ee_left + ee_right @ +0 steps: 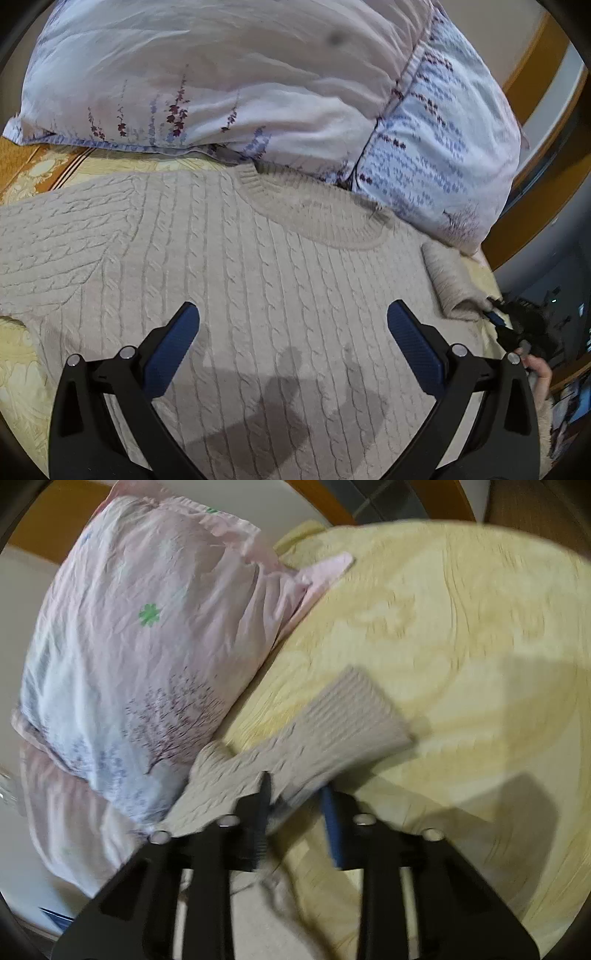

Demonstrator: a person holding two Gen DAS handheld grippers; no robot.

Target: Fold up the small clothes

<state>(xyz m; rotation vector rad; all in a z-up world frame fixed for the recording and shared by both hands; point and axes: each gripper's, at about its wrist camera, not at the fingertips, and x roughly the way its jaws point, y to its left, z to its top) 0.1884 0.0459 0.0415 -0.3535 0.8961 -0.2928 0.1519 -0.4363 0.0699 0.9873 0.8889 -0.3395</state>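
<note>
A beige cable-knit sweater (229,266) lies flat on the yellow bedspread (22,376), its ribbed collar (314,210) toward the pillows. My left gripper (293,321) hovers open and empty over the sweater's chest. At the right edge of the left wrist view the sweater's sleeve (452,284) is lifted, pinched by my right gripper (493,315). In the right wrist view my right gripper (297,786) is shut on that sleeve (325,731), whose ribbed cuff (365,709) sticks out beyond the fingers above the bedspread (461,627).
A floral white-and-blue pillow (258,81) lies just behind the collar. In the right wrist view it shows pinkish (147,646) to the left of the sleeve. A wooden bed frame (532,66) runs behind. The bed's edge is at the right in the left wrist view.
</note>
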